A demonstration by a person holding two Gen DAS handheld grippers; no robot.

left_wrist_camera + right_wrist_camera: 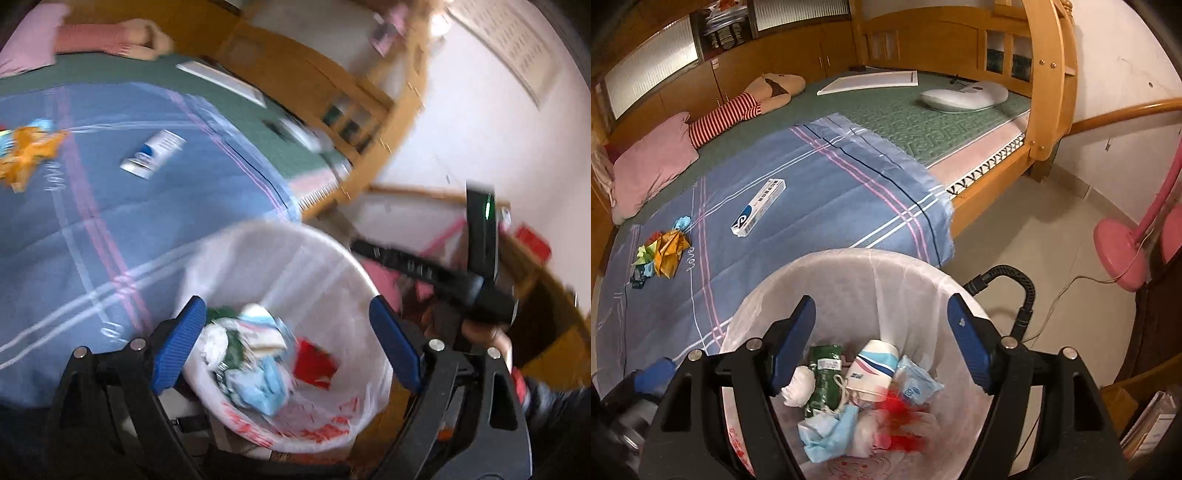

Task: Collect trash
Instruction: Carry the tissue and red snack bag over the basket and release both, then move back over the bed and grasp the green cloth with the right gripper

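Note:
A bin lined with a white bag [258, 258] [905, 280] stands against the bed's edge. Inside lie a paper cup [875, 365], a green packet [823, 369], a blue face mask [827, 432] [258, 384] and a red piece [314, 360], blurred in the right wrist view [899, 410]. My left gripper [288, 310] hangs open over the bin, nothing between its blue pads. My right gripper [882, 308] is open above the same bin, also empty. On the blue sheet lie a white-and-blue toothpaste box [759, 206] [153, 153] and a heap of crumpled coloured wrappers [663, 251] [29, 151].
The bed carries a pink pillow [650, 166], a striped plush toy [750, 99], a white board [871, 81] and a white oval pad [964, 96]. A pink fan base [1119, 251] with a cord stands on the floor at right. A black cable [1023, 291] arches beside the bin.

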